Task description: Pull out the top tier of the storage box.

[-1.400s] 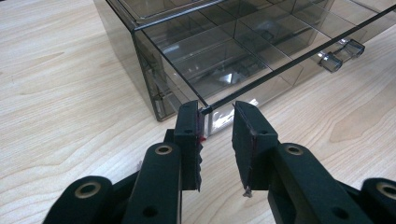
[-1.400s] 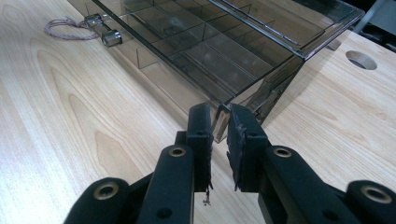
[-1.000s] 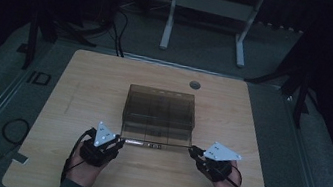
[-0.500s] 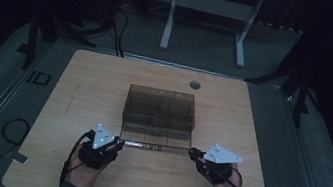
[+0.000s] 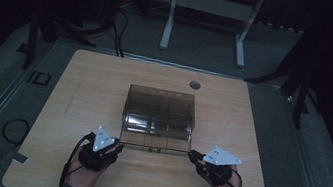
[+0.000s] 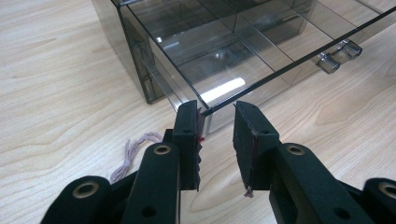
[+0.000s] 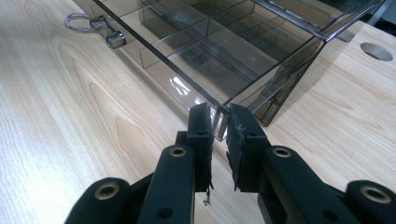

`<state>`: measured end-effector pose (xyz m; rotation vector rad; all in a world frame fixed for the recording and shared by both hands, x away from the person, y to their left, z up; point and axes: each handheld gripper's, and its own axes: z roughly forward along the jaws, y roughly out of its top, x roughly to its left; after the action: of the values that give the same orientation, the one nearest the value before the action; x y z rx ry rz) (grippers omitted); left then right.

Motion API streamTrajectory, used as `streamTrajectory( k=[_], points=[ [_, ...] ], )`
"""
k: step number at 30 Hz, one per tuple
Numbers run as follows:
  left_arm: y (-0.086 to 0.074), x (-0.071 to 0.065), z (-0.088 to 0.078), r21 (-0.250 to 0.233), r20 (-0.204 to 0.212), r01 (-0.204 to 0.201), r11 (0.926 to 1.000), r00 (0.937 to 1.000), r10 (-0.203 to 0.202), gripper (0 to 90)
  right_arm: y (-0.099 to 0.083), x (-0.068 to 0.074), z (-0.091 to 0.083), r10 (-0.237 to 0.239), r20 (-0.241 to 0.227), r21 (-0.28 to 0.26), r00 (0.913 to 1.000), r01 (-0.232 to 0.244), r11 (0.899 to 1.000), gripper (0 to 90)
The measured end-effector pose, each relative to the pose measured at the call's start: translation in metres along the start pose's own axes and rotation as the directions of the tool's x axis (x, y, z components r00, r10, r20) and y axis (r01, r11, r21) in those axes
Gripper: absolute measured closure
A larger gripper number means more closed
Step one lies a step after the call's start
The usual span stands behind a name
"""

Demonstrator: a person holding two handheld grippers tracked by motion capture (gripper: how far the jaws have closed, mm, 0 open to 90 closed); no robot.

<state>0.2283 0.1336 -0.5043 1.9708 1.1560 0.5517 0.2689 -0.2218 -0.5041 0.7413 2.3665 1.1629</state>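
Smoked organizer box (image 5: pixel 158 115) lid raised, string scrap (image 6: pixel 132 151) beside left claw (image 6: pixel 215 126)

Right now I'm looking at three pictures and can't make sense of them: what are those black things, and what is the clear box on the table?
No robot here: a person holds a pair of hand-worked tongs in each hand. One picture looks down from above the wooden table; the other two come from small cameras riding on each tool, looking along its black jaws. On the table stands a smoky clear plastic box with inner compartments, its thin lid swung toward the person. The left tongs sit at one front corner of the lid, one jaw touching it, with a gap left between the jaws. The right tongs are pinched shut on the other corner. A bit of string lies nearby.
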Motion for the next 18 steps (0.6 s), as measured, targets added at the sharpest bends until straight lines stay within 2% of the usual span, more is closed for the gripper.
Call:
streamTrajectory(
  k=[7,18],
  points=[
    [-0.0013,0.0012,-0.0006,-0.006,0.007,0.010,0.9999,0.9999,-0.010,70.8,-0.0013,0.0001,-0.0002,0.000,-0.017,-0.001,0.9998,0.000,1.000,80.0],
    [-0.0033,0.0039,-0.0072,-0.038,0.030,0.006,0.9993,0.9996,-0.005,61.9,-0.0040,-0.0003,0.0021,0.010,-0.026,-0.002,0.9996,-0.010,1.000,70.1]
  ],
)
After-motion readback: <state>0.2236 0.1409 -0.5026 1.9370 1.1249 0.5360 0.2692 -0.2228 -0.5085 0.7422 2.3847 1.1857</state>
